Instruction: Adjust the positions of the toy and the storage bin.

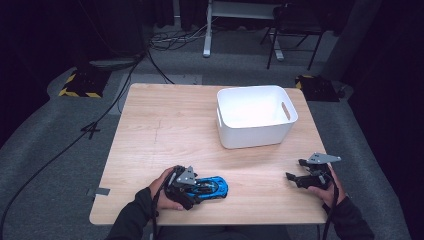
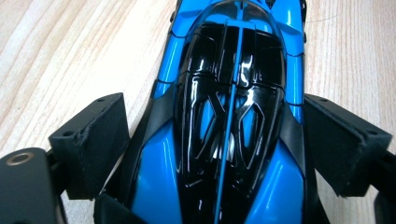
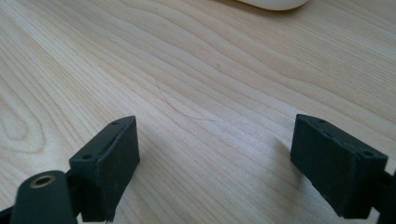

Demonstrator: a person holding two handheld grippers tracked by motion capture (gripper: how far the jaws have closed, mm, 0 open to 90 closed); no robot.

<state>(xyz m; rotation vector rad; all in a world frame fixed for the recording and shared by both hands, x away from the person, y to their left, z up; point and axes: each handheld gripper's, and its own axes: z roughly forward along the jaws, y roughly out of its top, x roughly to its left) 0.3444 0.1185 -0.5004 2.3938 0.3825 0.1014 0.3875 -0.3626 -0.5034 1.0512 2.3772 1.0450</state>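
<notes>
Honestly, with the blue toy car (image 2: 233, 121) sitting near the table's (image 1: 165, 130) front edge between the left gripper's (image 2: 219, 140) spread, seemingly non-pinching jaws, I'd square them on its flanks before closing, while the right gripper (image 3: 219, 154) idles wide open beside the white bin (image 1: 255, 117).

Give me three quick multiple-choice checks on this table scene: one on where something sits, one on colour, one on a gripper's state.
1. Where is the white bin?
A. far right part of the table
B. near left corner
C. on the floor

2. What colour is the toy car?
A. red and white
B. blue and black
C. all yellow

3. How does the right gripper stand?
A. shut on the car
B. shut on the bin's rim
C. open over bare wood

Answers:
1 A: the high view shows the bin beyond the right gripper.
2 B: blue body, glossy black top.
3 C: the right gripper view shows its jaws wide apart with only the table between them.
</notes>
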